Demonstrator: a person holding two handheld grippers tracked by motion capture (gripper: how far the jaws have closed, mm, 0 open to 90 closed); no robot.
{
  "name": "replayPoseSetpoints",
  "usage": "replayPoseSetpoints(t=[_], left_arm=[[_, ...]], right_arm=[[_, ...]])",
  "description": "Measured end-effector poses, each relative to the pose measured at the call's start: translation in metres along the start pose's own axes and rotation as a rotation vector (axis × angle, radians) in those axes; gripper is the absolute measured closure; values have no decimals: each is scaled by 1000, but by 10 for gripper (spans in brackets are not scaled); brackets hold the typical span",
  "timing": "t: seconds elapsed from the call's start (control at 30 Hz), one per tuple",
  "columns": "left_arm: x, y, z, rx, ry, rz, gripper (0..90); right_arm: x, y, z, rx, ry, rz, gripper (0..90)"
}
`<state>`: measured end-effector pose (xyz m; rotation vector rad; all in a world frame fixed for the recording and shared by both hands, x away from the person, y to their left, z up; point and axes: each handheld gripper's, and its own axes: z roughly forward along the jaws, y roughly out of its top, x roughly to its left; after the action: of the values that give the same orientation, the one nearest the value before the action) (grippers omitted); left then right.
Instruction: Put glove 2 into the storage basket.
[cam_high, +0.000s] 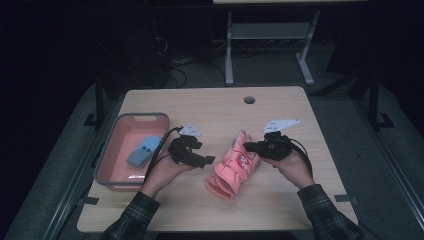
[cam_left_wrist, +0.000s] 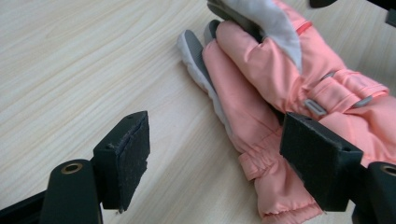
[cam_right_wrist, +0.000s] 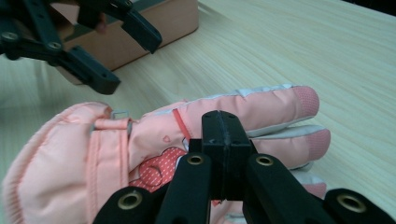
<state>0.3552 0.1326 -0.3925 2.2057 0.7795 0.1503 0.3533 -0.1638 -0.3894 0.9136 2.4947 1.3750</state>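
Overhead, the high view sets a pink glove (cam_high: 233, 167) near the middle of the wooden table (cam_high: 215, 107), cuff toward the near edge and fingers toward the far edge, with the left tongs (cam_high: 200, 161) just to its left and the right tongs (cam_high: 248, 146) over its fingers. A pink bin (cam_high: 111, 155) with a grey rim sits by the table's left edge, and the high view alone lets one look into it: a light blue item (cam_high: 144, 150) lies on its floor. The left gripper view brings what the overhead picture is too small to give: the left tongs (cam_left_wrist: 215, 154) stand wide apart, their pads touching nothing, one jaw over bare wood and the other in front of the glove's (cam_left_wrist: 261, 93) cuff, and the glove's grey fingertip patches and strap buckle are plain. The right gripper view shows the right tongs (cam_right_wrist: 223, 140) with jaws pressed together; they look clamped on the glove (cam_right_wrist: 154, 149) by its dotted red patch, though the pinched cloth itself is hidden behind the jaws. That view also catches the left tongs (cam_right_wrist: 133, 58) hanging open above the cuff, the bin's (cam_right_wrist: 173, 21) wall behind them.
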Motion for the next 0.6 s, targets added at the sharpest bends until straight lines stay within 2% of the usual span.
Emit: replayPoseSetpoints(t=[0.33,0.47,0.6], left_arm=[[-2,2,-3,-10,-8,6,209],[-2,3,-4,-12,-10,12,201],[-4,7,-2,-9,-22,21,192]], right_arm=[[-6,-9,34,95,-12,15,900],[-6,-12,42,120,-18,23,900],[-5,-16,48,142,-24,6,900]])
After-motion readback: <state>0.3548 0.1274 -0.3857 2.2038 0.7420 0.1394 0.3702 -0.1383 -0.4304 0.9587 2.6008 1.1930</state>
